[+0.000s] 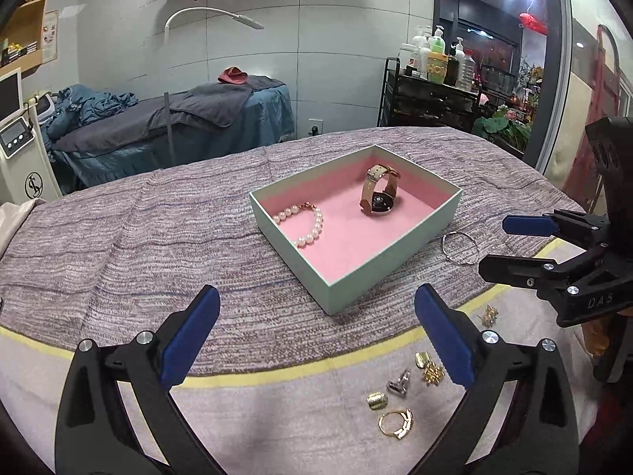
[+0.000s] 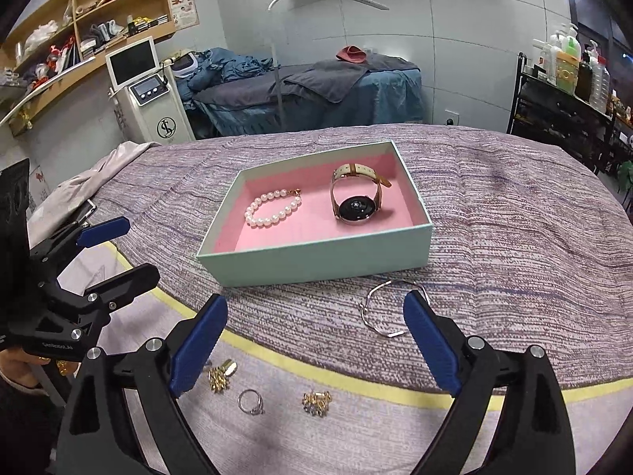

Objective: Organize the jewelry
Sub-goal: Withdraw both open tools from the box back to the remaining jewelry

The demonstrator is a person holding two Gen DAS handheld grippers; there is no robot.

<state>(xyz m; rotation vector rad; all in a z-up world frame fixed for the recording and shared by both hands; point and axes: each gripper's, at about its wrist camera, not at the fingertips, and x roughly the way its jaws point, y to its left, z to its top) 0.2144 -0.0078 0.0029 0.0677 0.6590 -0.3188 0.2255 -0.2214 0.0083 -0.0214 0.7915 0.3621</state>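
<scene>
Bangle is lying on the tabletop just near of the box, between the right gripper's spread fingers. Thin, stiff, light wire is likely sliding; pinching across its rim looks best. Left gripper is hovering spread too.

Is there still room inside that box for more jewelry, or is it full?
Room remains. Inside the mint-green cardboard box, bare pink lining runs along the near wall, in front of the white pearl bracelet and the beige-strapped wristwatch. It is crowded outside, where small gold pieces cluster on the cloth.
</scene>
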